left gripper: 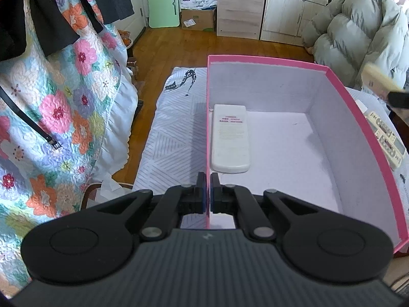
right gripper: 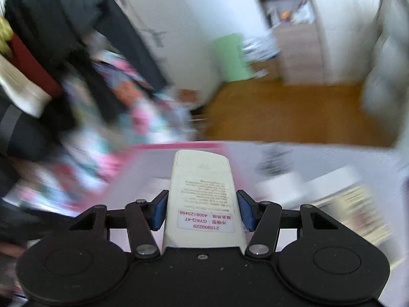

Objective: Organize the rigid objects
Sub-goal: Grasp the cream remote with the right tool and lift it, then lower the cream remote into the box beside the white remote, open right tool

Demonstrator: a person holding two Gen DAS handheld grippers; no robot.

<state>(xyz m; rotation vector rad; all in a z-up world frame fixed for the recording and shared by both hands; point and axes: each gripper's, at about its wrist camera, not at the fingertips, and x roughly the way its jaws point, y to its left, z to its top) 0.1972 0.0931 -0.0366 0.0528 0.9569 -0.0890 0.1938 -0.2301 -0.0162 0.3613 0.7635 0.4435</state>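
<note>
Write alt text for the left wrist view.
The left gripper, shut, pinches the near left wall of a pink box on a patterned cloth. One white remote lies face down inside, against that wall.
</note>
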